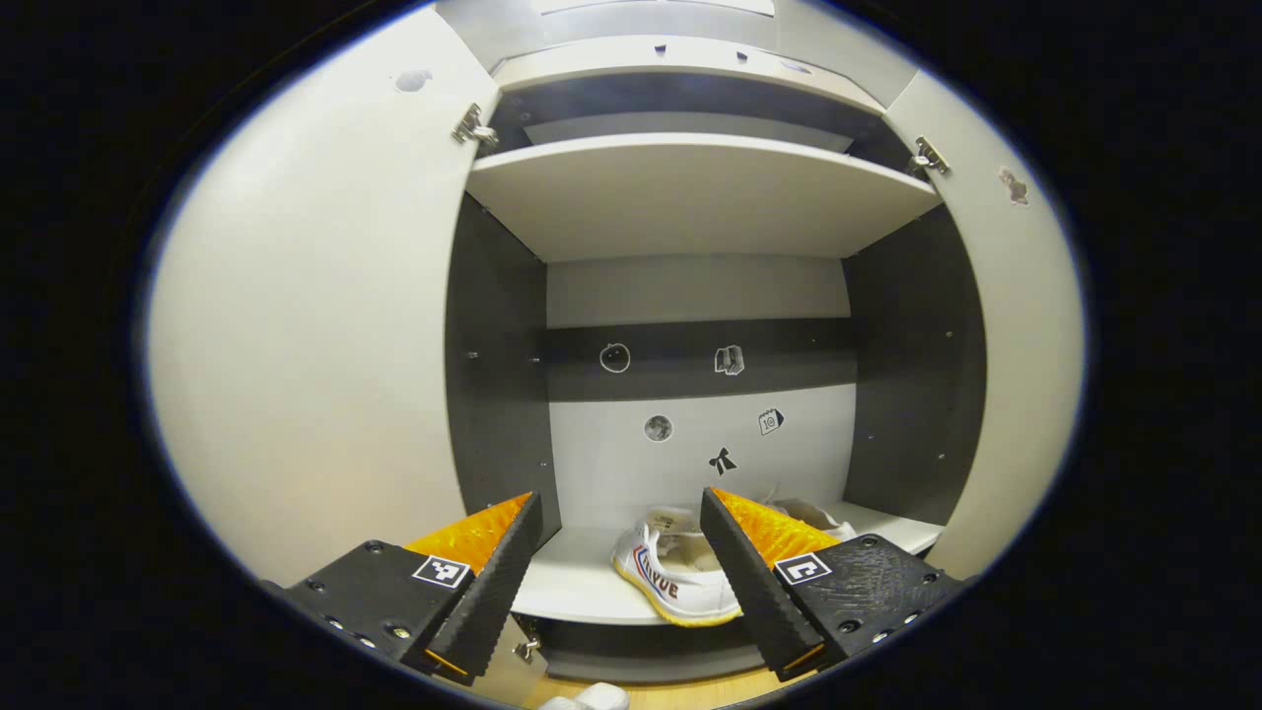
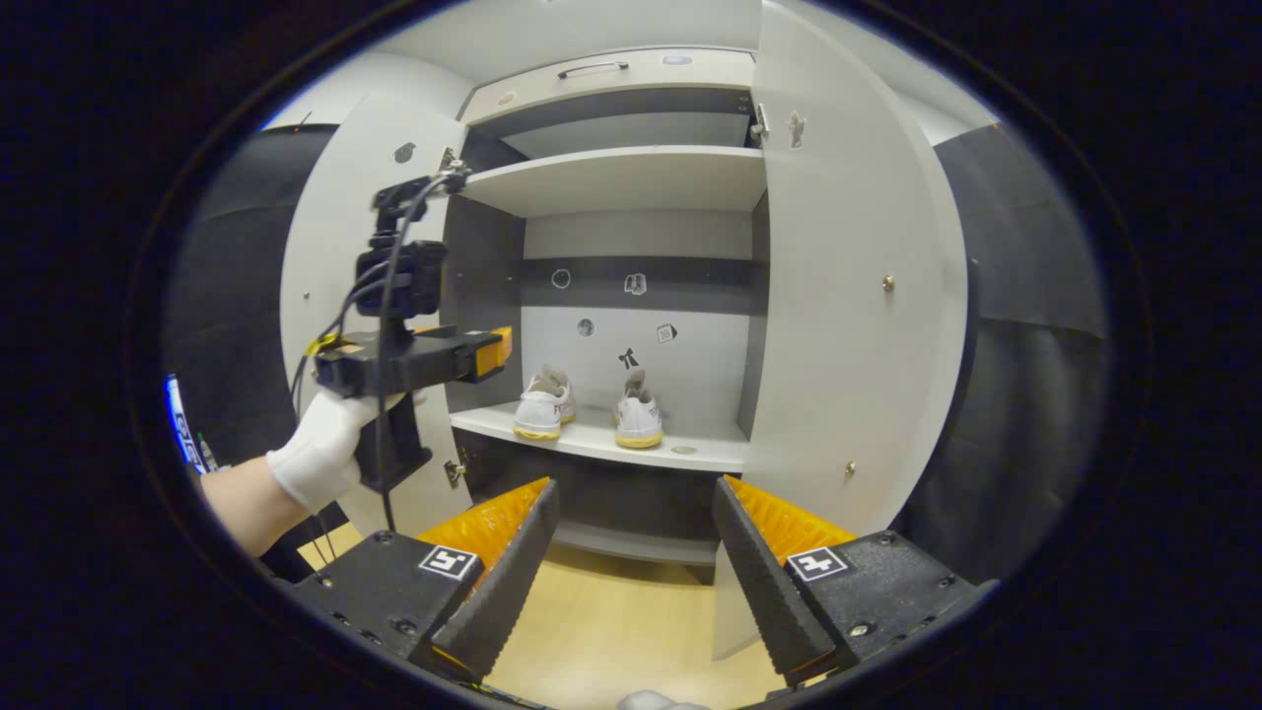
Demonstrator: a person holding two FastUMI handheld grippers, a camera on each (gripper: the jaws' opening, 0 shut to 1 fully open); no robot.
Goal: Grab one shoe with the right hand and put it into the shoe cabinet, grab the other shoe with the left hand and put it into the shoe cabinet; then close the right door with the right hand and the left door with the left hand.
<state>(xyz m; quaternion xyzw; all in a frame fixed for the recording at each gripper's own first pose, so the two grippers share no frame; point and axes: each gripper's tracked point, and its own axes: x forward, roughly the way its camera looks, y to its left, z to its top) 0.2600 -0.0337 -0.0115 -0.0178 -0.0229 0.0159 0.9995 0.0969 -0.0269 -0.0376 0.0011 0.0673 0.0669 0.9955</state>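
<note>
Both shoes sit side by side on the shoe cabinet (image 2: pixel 611 177) lower shelf: left shoe (image 2: pixel 545 404), right shoe (image 2: pixel 638 414). Both cabinet doors stand open. Left gripper (image 1: pixel 621 552) faces the shelf, fingers apart, empty. Right gripper (image 2: pixel 636 552) sits farther back from the cabinet, fingers apart, empty.

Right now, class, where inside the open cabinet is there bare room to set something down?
The wide white upper shelf is bare. On the lower white shelf, bare patches lie right of the two white canvas shoes, toward the right door; its left-centre is crowded.
</note>
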